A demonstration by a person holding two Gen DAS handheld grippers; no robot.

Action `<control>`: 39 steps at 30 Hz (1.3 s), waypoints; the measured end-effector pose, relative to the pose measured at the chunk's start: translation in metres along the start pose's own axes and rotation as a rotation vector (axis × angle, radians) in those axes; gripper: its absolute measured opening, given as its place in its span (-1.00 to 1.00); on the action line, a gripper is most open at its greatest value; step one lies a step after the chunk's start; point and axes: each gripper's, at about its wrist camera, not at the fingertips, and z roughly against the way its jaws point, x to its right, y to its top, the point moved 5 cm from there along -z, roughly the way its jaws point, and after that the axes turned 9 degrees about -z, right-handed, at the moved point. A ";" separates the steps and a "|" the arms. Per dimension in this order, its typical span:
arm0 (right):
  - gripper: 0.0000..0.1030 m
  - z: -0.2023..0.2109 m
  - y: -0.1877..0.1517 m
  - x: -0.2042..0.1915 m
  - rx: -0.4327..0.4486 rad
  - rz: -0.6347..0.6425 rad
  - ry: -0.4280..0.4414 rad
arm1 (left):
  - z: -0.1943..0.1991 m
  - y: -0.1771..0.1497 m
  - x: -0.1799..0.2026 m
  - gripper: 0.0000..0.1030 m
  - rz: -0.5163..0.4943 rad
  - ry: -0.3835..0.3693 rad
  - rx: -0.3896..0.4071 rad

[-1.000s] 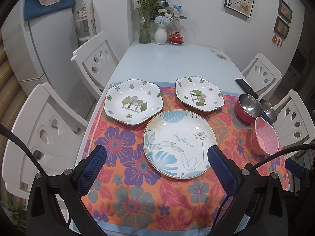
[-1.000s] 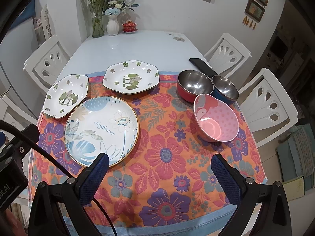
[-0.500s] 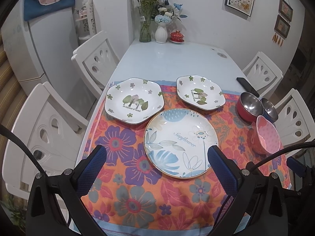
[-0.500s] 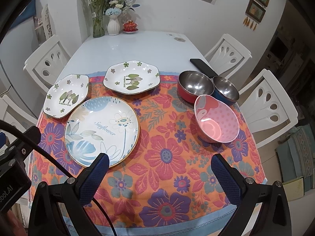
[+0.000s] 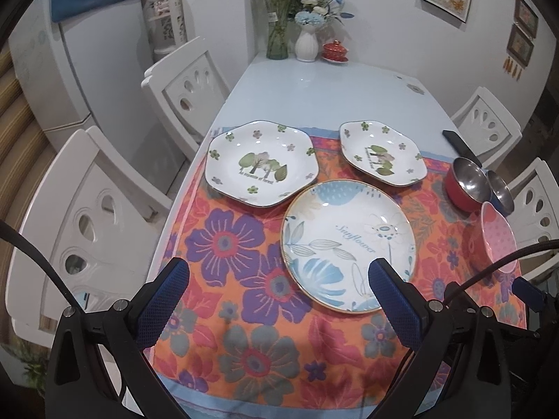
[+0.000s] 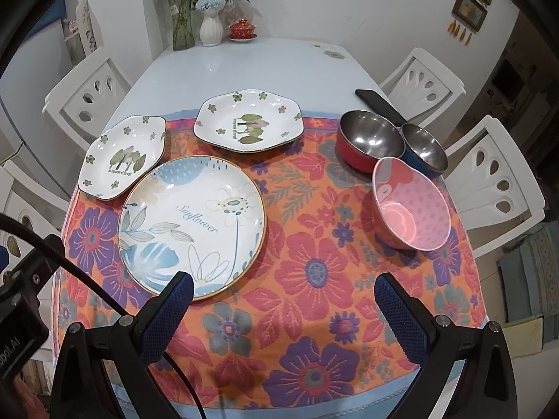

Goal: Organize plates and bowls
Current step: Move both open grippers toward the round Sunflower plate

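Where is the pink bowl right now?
In the right wrist view, the pink bowl sits on the flowery cloth at the right side, just in front of the red bowl and blue bowl.

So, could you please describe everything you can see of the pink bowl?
The pink bowl is round and deep, glossy inside, with pale dots and what looks like a flamingo print. It looks empty and sits tilted on the floral cloth near the table's right edge, just in front of the red bowl and blue bowl. Whether it touches them is unclear. Neither gripper touches it.
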 end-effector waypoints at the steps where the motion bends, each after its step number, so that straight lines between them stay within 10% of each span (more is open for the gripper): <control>1: 0.99 0.000 0.001 -0.001 0.001 0.001 -0.002 | -0.001 0.001 -0.001 0.98 0.002 0.000 -0.002; 39: 0.99 -0.067 0.014 -0.007 -0.113 0.008 -0.031 | -0.061 0.011 0.001 0.98 -0.011 0.000 -0.109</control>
